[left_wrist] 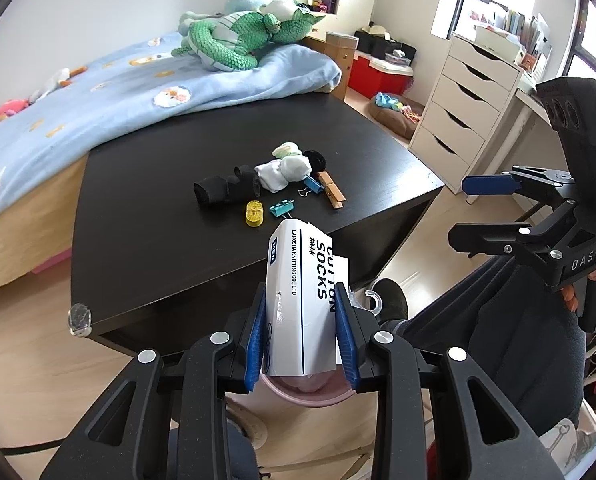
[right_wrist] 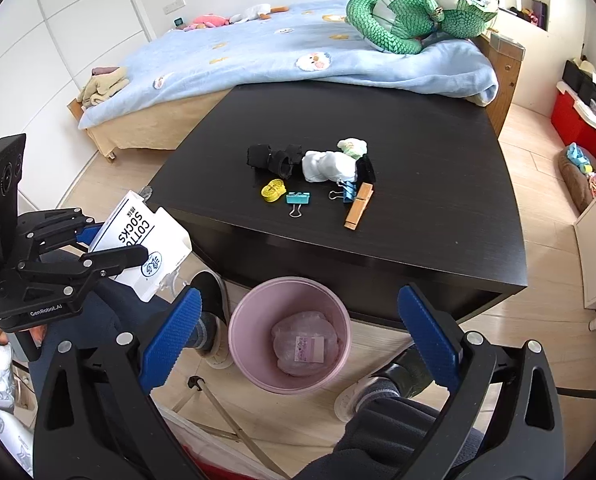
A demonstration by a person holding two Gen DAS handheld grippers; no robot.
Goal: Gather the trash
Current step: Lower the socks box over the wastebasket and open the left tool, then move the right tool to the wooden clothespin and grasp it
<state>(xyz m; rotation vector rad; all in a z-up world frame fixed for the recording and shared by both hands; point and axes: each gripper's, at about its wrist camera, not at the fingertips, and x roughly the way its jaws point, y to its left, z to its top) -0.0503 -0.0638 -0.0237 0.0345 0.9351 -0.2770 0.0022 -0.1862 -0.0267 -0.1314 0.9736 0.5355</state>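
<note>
My left gripper [left_wrist: 303, 332] is shut on a white "COTTON SOCKS" cardboard package [left_wrist: 298, 292] and holds it in the air in front of the black table [left_wrist: 146, 216]. In the right wrist view the package [right_wrist: 146, 244] sits in the left gripper [right_wrist: 110, 248] at the left, above and left of the pink bin [right_wrist: 290, 334]. The bin stands on the floor by the table's near edge and holds a crumpled clear plastic bag [right_wrist: 306, 344]. Its rim shows below the package in the left wrist view [left_wrist: 298, 394]. My right gripper [right_wrist: 298, 336] is open and empty above the bin; it also shows in the left wrist view [left_wrist: 470, 208].
On the table [right_wrist: 418, 208] lie black socks [right_wrist: 274, 158], white socks [right_wrist: 326, 166], a yellow clip [right_wrist: 273, 191], teal and blue binder clips [right_wrist: 298, 199], and wooden clothespins [right_wrist: 358, 206]. A bed [right_wrist: 298, 64] lies behind the table, white drawers [left_wrist: 466, 108] to its right. My feet flank the bin.
</note>
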